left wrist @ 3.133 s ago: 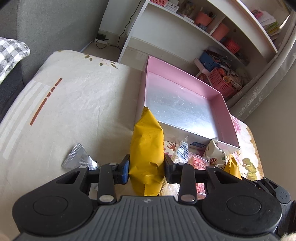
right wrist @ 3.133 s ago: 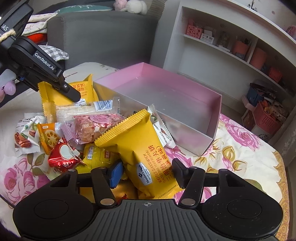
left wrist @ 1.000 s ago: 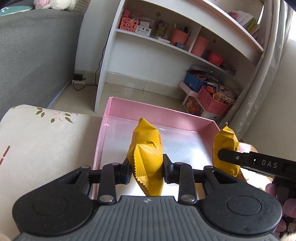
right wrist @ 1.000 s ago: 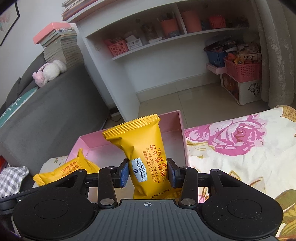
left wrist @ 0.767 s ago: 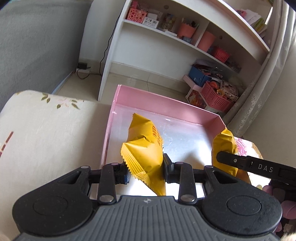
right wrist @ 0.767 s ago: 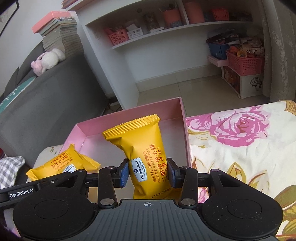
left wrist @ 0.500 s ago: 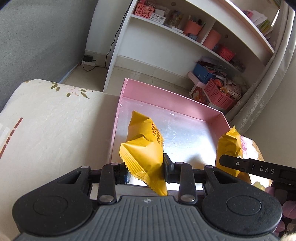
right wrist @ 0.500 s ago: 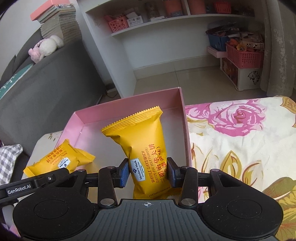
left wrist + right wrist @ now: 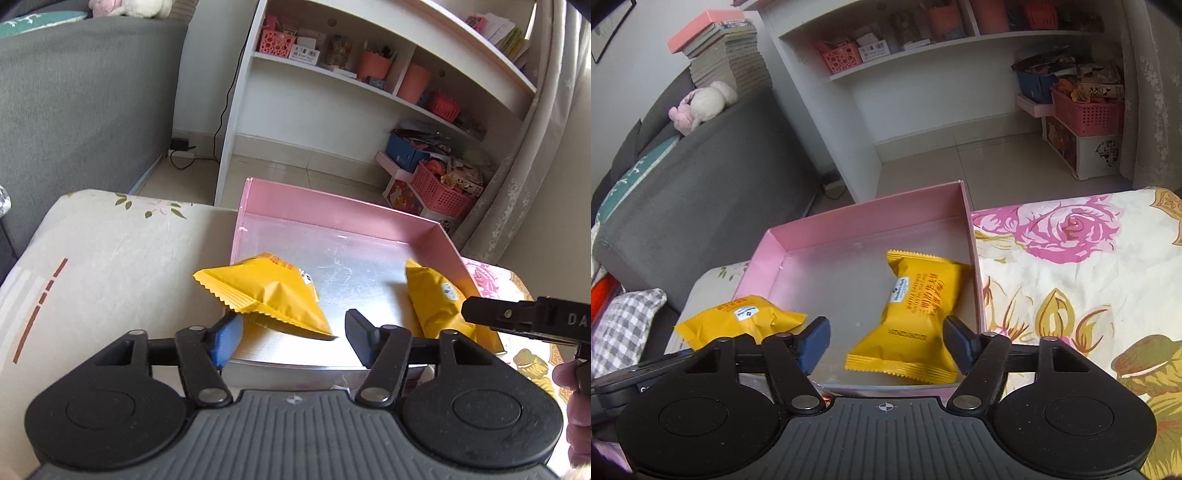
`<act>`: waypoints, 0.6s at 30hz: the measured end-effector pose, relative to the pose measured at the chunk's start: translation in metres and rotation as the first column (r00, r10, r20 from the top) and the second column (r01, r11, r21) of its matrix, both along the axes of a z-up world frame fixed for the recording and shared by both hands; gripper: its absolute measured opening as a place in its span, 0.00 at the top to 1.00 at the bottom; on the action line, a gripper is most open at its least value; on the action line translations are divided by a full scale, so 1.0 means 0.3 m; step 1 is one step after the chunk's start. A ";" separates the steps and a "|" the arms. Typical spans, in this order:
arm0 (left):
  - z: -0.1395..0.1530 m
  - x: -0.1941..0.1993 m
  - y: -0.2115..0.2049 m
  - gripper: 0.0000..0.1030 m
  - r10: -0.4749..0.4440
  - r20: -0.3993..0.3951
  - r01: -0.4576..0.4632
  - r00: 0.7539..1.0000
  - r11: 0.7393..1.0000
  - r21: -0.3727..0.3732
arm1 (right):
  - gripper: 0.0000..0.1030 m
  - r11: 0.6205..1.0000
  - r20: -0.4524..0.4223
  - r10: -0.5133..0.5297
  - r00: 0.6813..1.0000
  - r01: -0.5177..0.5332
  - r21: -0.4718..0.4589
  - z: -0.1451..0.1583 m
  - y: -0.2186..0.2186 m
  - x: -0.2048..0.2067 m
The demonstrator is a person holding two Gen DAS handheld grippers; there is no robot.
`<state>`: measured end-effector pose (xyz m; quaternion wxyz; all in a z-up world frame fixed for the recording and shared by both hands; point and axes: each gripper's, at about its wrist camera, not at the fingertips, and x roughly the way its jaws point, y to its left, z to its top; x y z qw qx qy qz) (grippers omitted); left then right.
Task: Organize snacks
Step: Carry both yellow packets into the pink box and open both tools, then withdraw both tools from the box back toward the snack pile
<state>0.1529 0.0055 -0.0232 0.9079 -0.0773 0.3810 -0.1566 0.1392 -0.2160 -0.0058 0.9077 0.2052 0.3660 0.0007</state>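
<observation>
A pink box [image 9: 332, 210] [image 9: 860, 221] with a silvery floor sits on the flowered cloth. Two yellow snack packets are in it. One packet [image 9: 266, 291] [image 9: 742, 321] lies tilted over the box's left side, just ahead of my left gripper [image 9: 293, 332], whose jaws are opening and no longer touch it. The other packet [image 9: 916, 314] [image 9: 439, 306] rests against the right wall, ahead of my right gripper [image 9: 886, 343], whose jaws are also opening, clear of the wrapper. The right gripper's finger [image 9: 517, 317] reaches in from the right in the left wrist view.
A grey sofa [image 9: 683, 192] with a plush toy [image 9: 701, 103] stands to the left. White shelves [image 9: 369, 74] with pink baskets rise behind the box. A pink basket [image 9: 1086, 110] stands on the floor. A person's fingers [image 9: 572, 406] show at the right edge. A checked cloth [image 9: 620, 332] lies low left.
Both grippers have opened and let go of their yellow packets, which have dropped from upright to lying in the pink box. The right gripper has lifted slightly.
</observation>
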 end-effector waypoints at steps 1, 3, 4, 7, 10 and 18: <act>0.009 -0.006 -0.003 0.37 -0.006 0.007 0.006 1.000 1.000 0.006 | 0.25 1.000 0.003 -0.001 1.000 0.001 -0.002 0.010 0.001 -0.007; 0.029 -0.022 -0.005 0.22 -0.009 0.028 0.009 1.000 1.000 0.013 | 0.20 1.000 0.000 0.002 1.000 -0.002 -0.015 0.025 0.007 -0.022; 0.039 -0.031 -0.004 0.19 -0.009 0.040 0.008 0.999 1.000 0.019 | 0.19 1.000 -0.003 0.005 1.000 -0.005 -0.026 0.033 0.013 -0.030; 0.063 -0.054 0.007 0.12 -0.013 0.053 0.011 0.999 1.000 0.028 | 0.15 0.998 -0.007 0.007 1.000 -0.008 -0.064 0.058 0.032 -0.063; 0.081 -0.081 0.019 0.06 -0.007 0.049 0.006 0.999 0.999 0.033 | 0.11 0.995 0.005 0.013 1.000 -0.013 -0.095 0.087 0.049 -0.100; 0.115 -0.151 0.061 0.00 0.034 0.015 -0.035 0.999 0.997 0.068 | 0.07 0.993 0.030 0.028 0.999 -0.025 -0.111 0.131 0.091 -0.207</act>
